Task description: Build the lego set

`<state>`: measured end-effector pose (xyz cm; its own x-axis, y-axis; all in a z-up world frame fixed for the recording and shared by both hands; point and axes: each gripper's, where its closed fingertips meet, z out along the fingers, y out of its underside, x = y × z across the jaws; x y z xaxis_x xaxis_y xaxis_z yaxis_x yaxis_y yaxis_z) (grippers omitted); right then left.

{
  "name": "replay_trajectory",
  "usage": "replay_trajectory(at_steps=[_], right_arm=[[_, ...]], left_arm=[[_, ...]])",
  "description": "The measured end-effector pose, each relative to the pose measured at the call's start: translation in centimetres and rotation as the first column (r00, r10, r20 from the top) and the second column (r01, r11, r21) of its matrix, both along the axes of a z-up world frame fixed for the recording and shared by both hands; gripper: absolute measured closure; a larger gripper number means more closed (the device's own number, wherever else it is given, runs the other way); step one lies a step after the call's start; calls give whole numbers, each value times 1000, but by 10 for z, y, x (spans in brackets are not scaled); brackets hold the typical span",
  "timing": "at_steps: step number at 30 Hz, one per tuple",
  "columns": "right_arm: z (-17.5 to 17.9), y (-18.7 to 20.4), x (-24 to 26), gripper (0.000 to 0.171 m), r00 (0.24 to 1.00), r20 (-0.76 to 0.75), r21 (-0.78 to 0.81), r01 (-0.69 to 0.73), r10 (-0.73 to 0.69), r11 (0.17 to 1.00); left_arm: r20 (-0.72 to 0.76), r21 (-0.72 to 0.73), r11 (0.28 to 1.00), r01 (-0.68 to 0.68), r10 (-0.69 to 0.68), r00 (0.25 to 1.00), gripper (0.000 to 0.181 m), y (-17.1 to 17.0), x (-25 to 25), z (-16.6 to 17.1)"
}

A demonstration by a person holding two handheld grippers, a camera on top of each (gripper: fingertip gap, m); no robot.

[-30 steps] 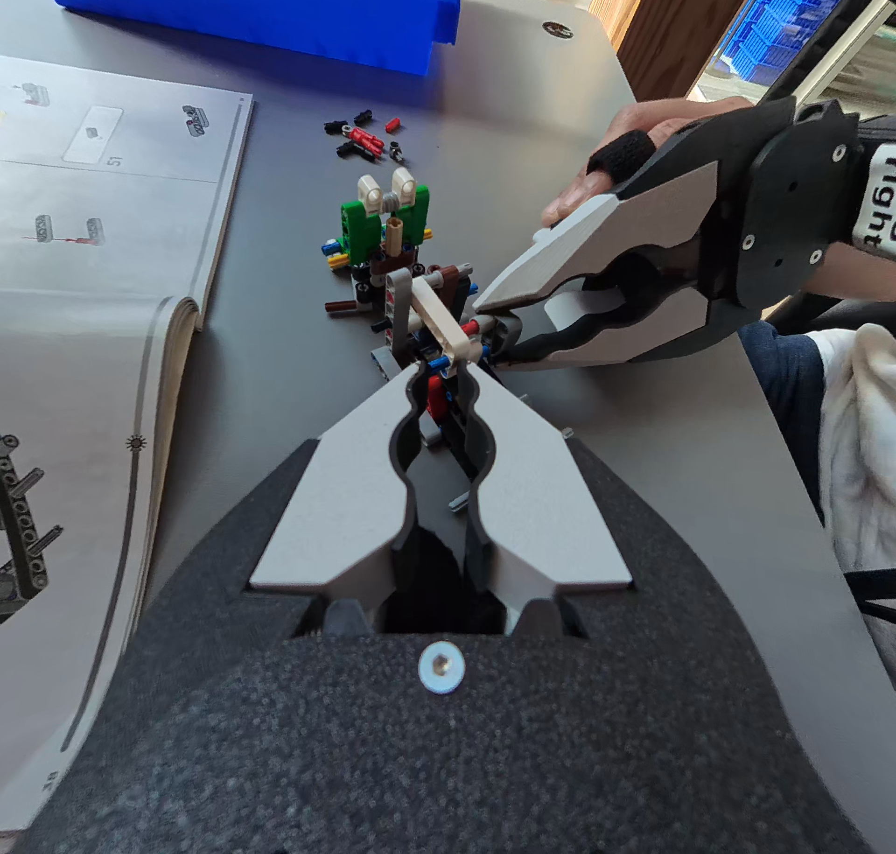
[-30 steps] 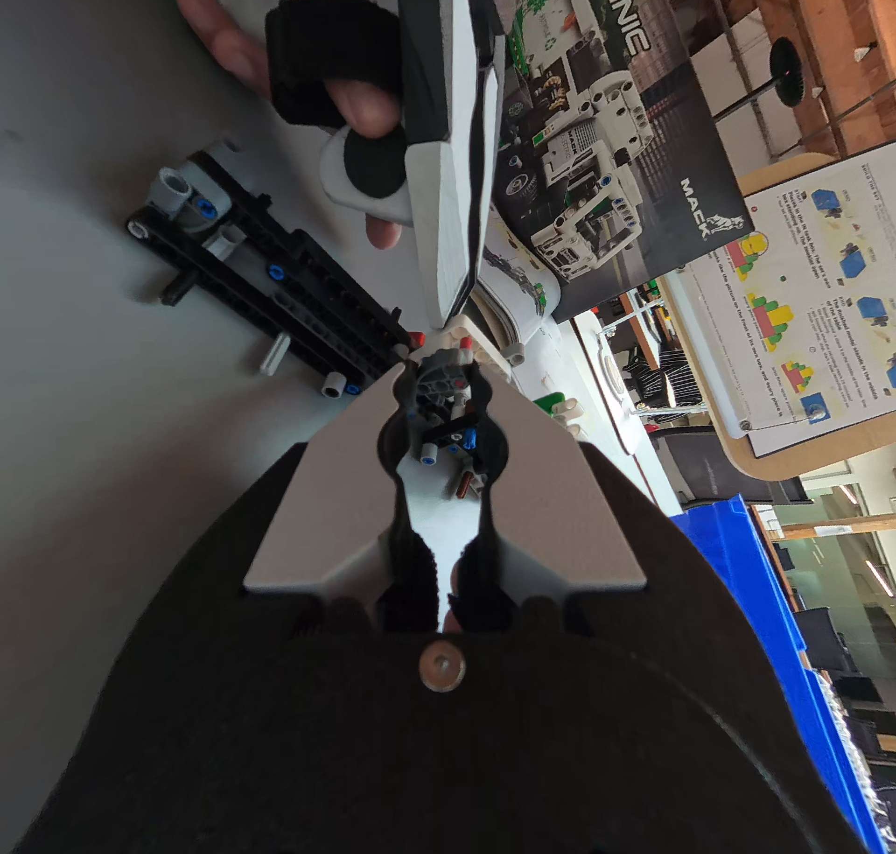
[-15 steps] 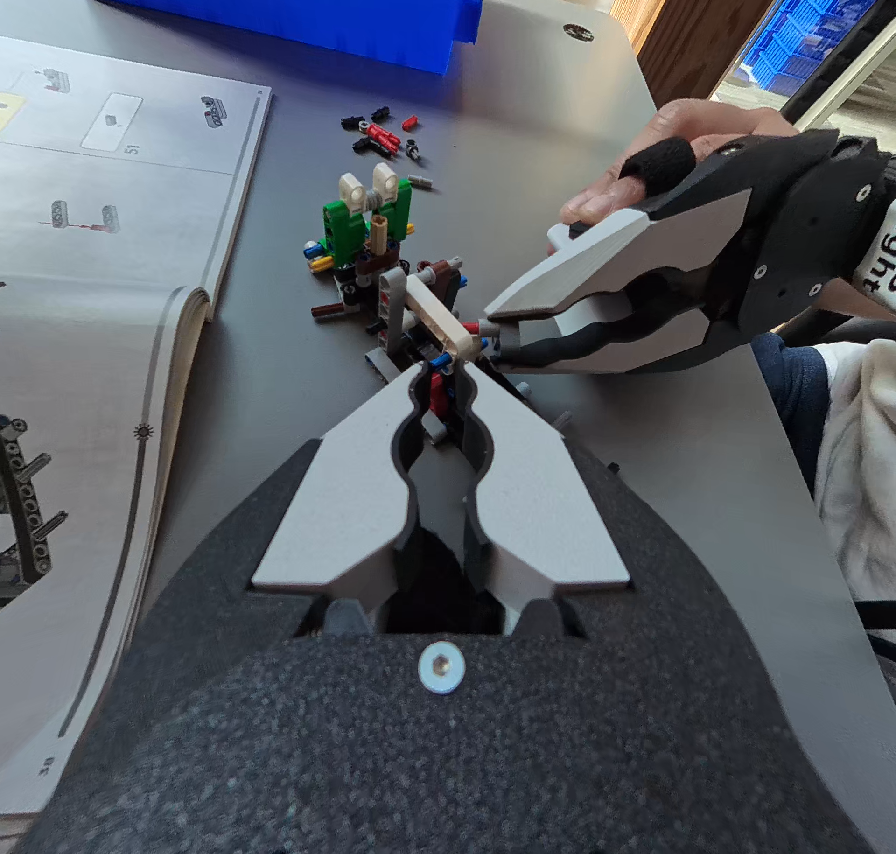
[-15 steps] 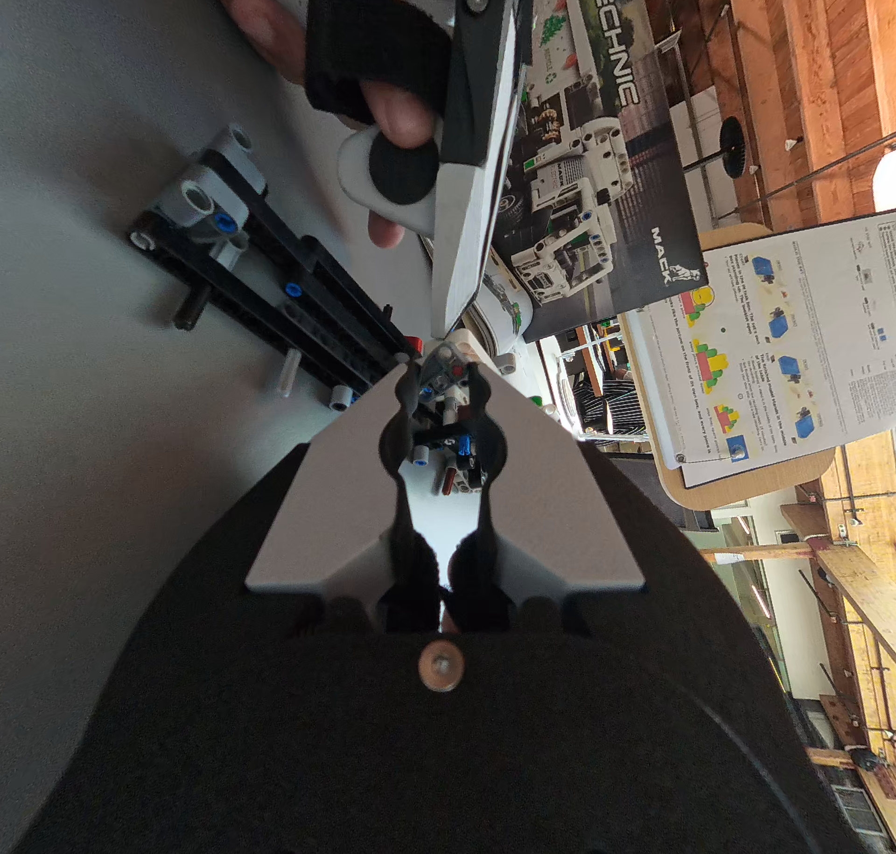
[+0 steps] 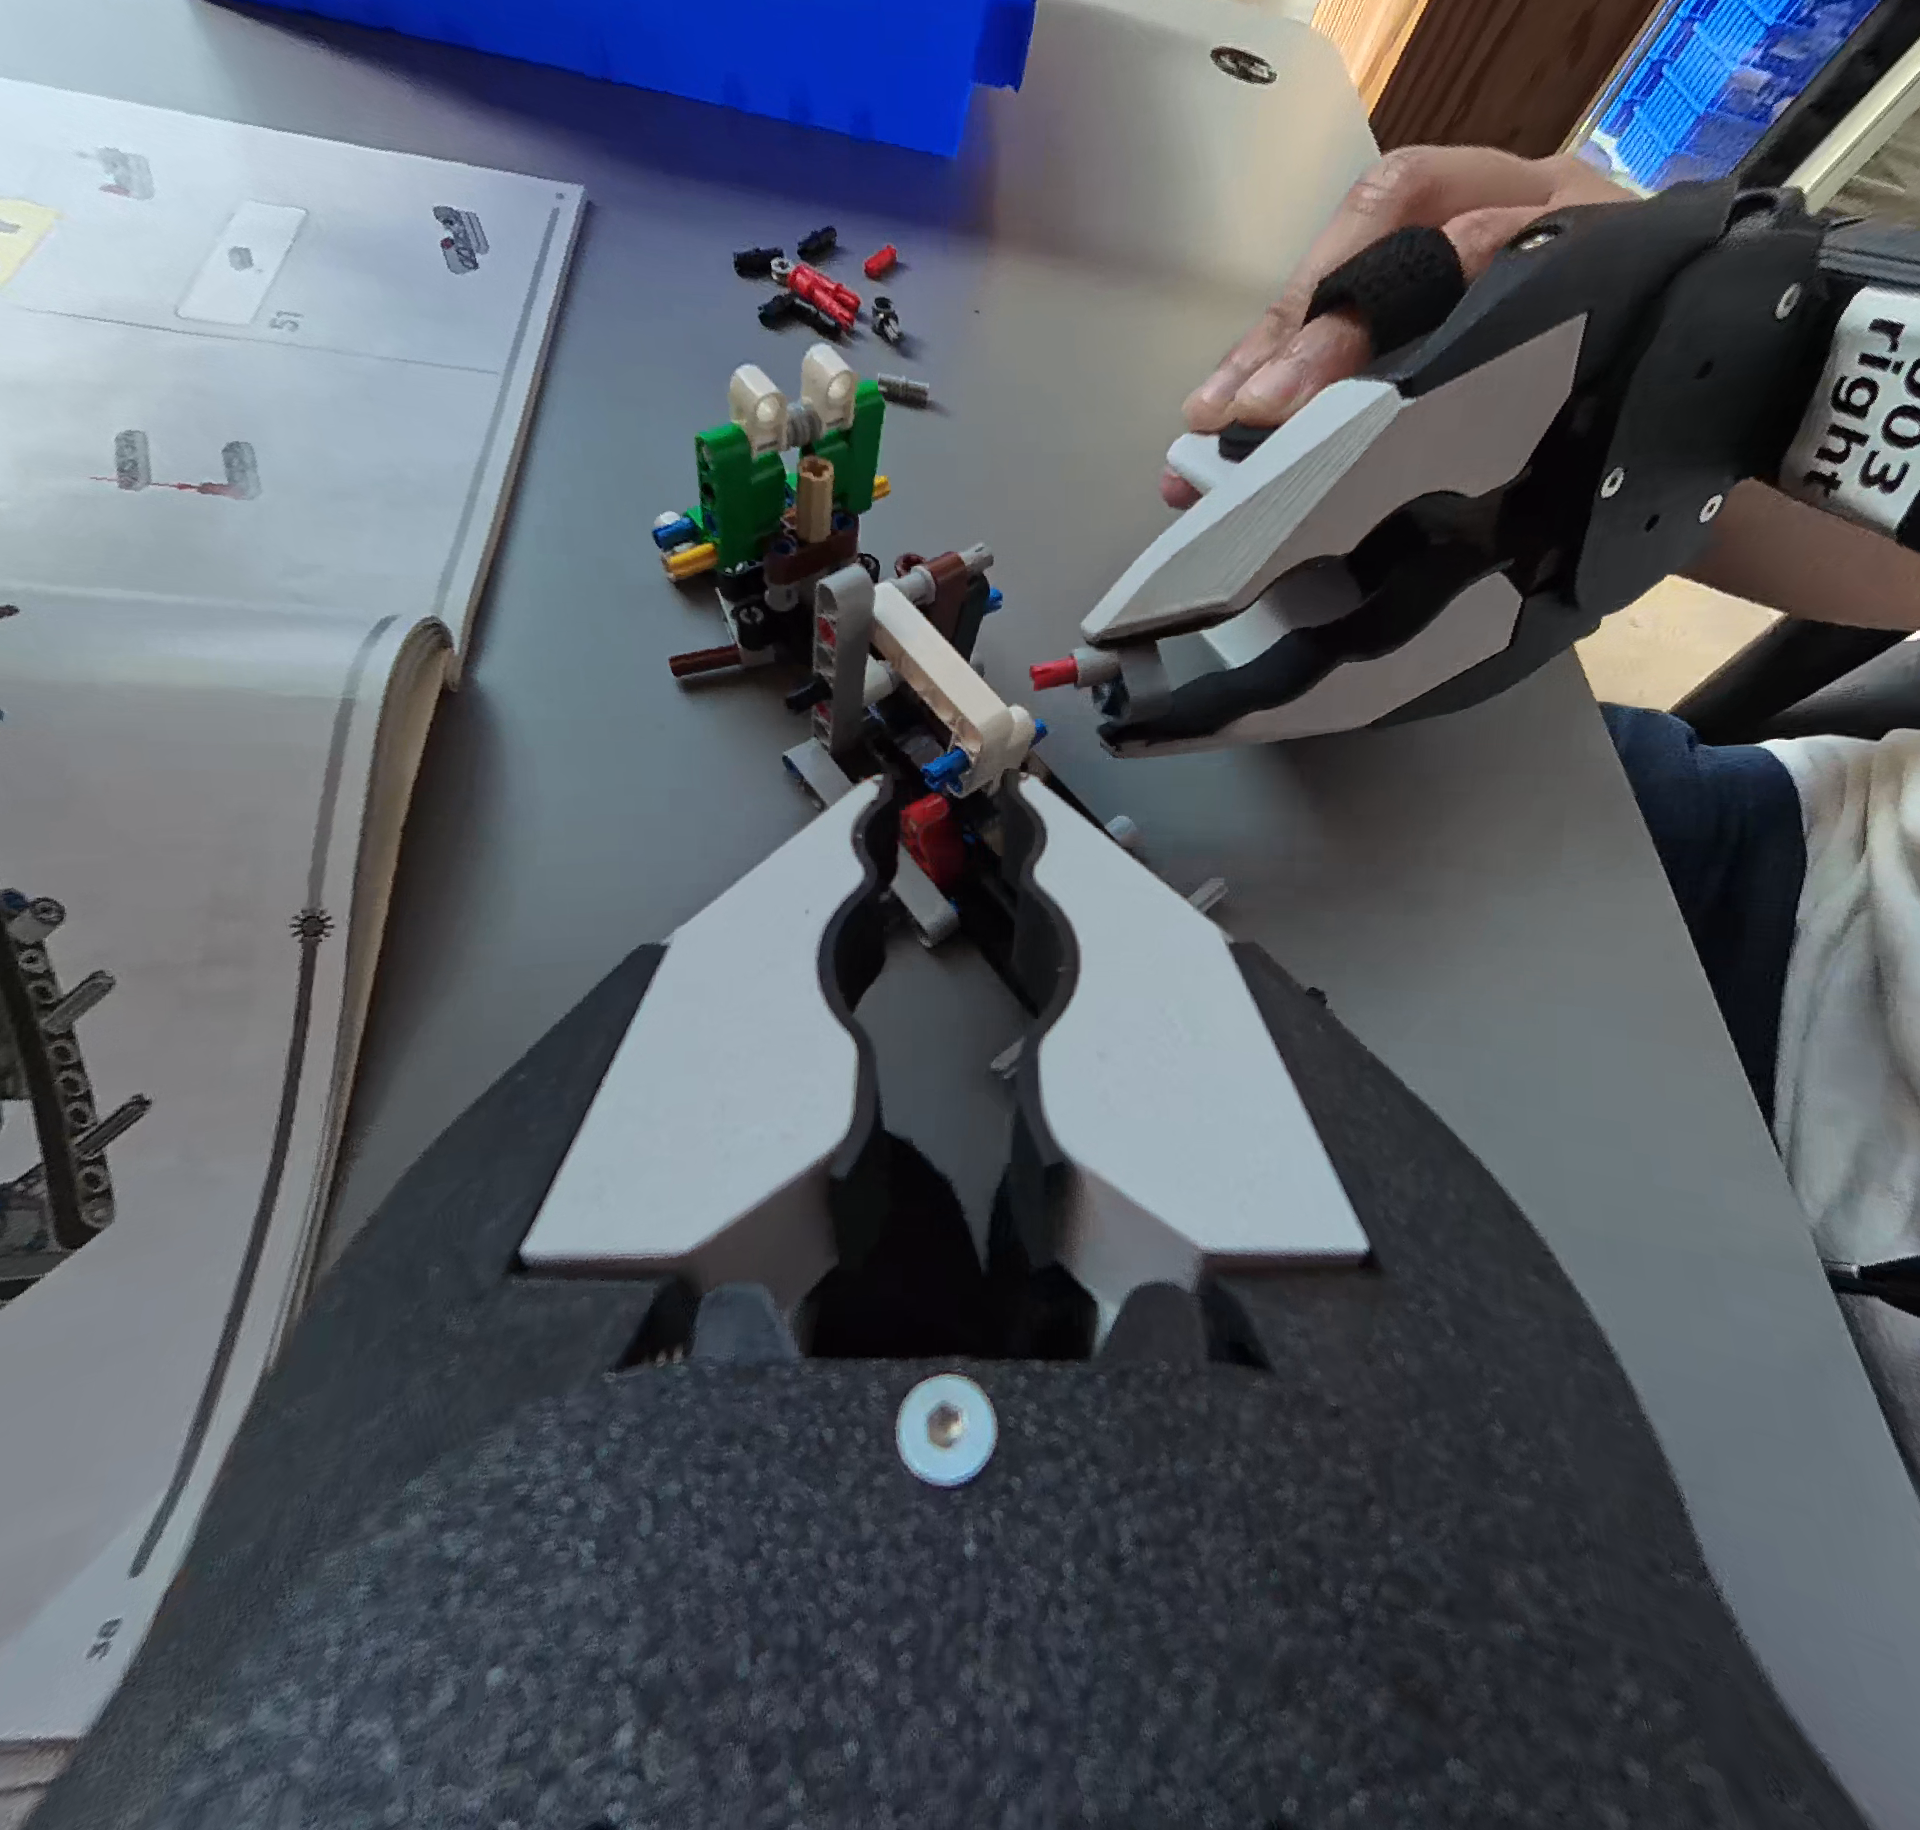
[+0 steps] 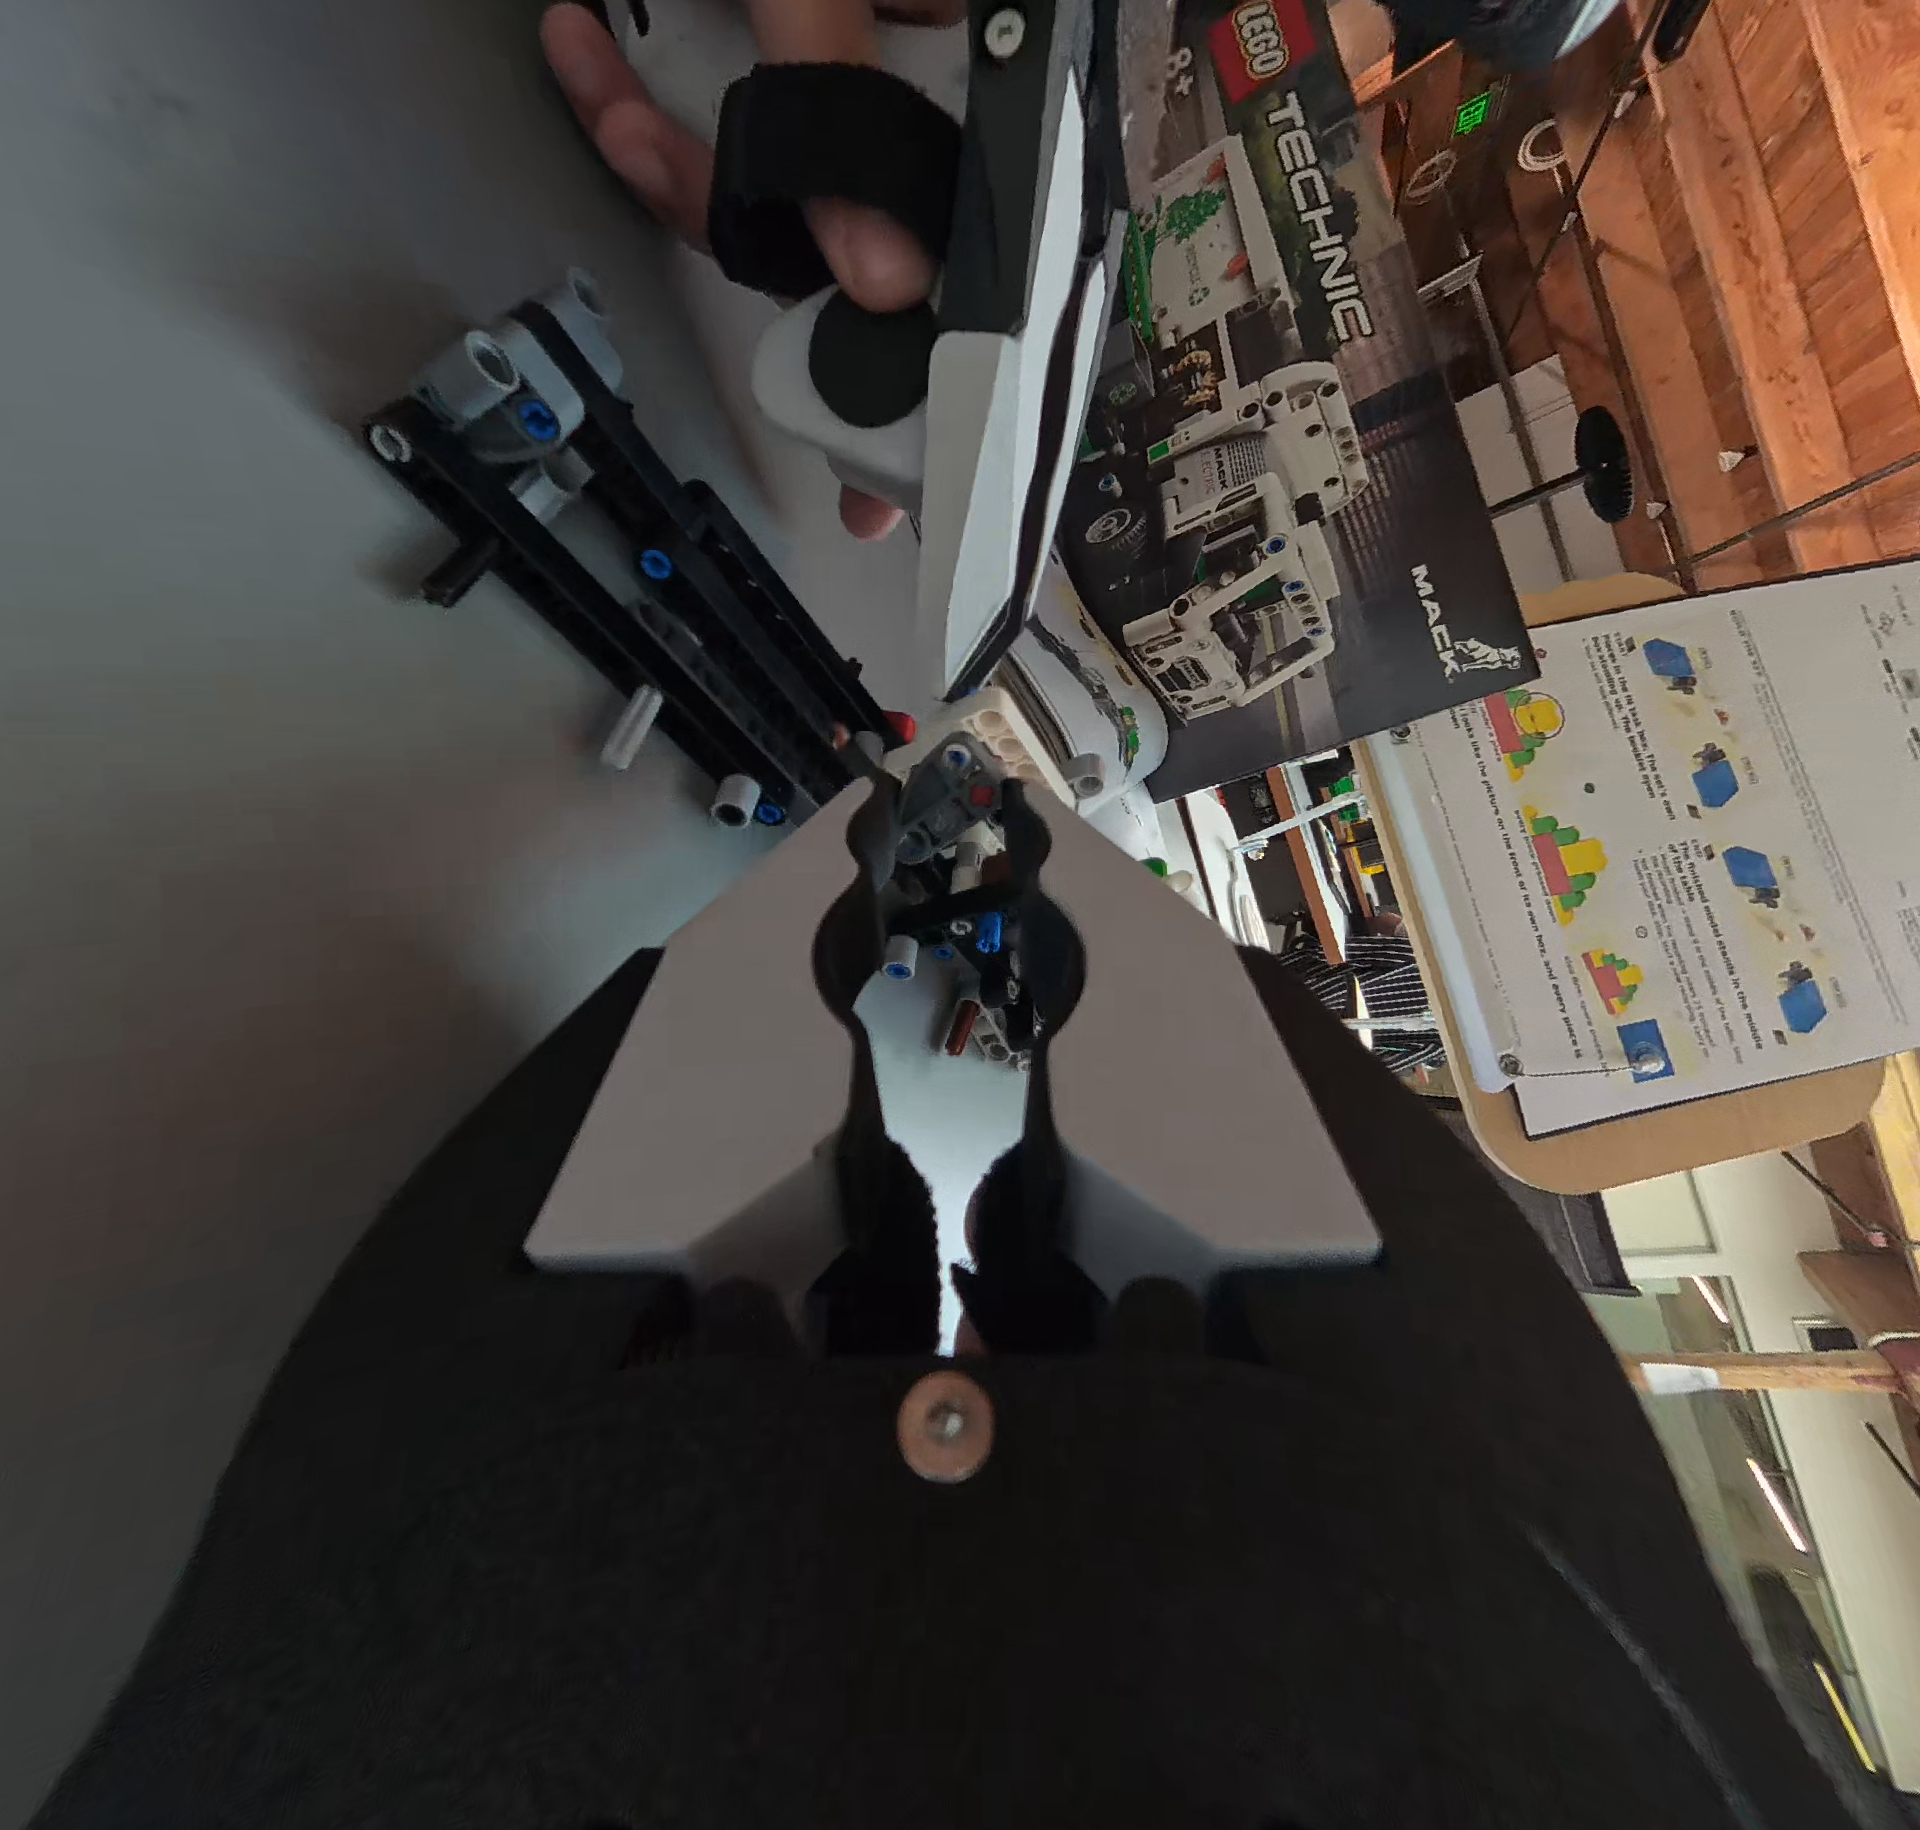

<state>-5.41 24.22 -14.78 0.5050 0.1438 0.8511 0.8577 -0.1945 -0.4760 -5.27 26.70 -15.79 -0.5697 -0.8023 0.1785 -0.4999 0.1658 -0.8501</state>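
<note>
Gripping the model [image 5: 914, 700] on the table [image 5: 1195, 326], left gripper [image 5: 948, 793] clamped its frame; right gripper [image 5: 1101, 684], just beside, pinched a grey connector [image 5: 1091, 668] bearing a red pin [image 5: 1049, 674].

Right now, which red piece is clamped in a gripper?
The red-tipped grey piece in the right gripper; other red pins lie loose on the table.

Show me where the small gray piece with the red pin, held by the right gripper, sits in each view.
Left wrist view: gray piece with the red pin, right of centre, in the other gripper's jaws.
Right wrist view: gray piece, centre, at this view's own jaw tips.
Shared landmark: white beam.
</note>
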Motion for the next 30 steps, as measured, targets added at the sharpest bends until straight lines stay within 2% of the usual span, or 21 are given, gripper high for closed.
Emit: replay_trajectory(at_steps=[3, 5, 10, 15, 20, 24, 27, 30], right_arm=[[12, -4, -15, 152, 990, -109, 41, -90, 94, 995], [21, -6, -25, 152, 961, -209, 73, -169, 180, 983], [36, -14, -36, 152, 863, -401, 127, -279, 306, 952], [35, -19, -43, 152, 873, -351, 132, -311, 338, 941], [29, -18, -40, 152, 859, -403, 104, -300, 316, 948], [35, -20, -35, 154, 844, -486, 100, -203, 226, 974], [34, -23, -37, 154, 776, -614, -14, -195, 145, 981], [35, -28, -42, 147, 691, -713, -92, -262, 120, 961]], left_arm=[[101, -51, 999, 14, -9, 995, 156, -1, -1, 18], [200, -100, 991, 89, -68, 977, 156, -10, -10, 37], [233, -189, 941, 280, -234, 944, 159, -40, -33, 51], [217, -199, 929, 313, -270, 938, 172, -50, -38, 49], [206, -186, 931, 313, -275, 939, 176, -49, -40, 47], [254, -138, 943, 303, -262, 931, 177, -47, -39, 51], [284, -39, 951, 307, -284, 916, 177, -46, -40, 47], [290, 86, 950, 300, -312, 905, 177, -45, -39, 34]])
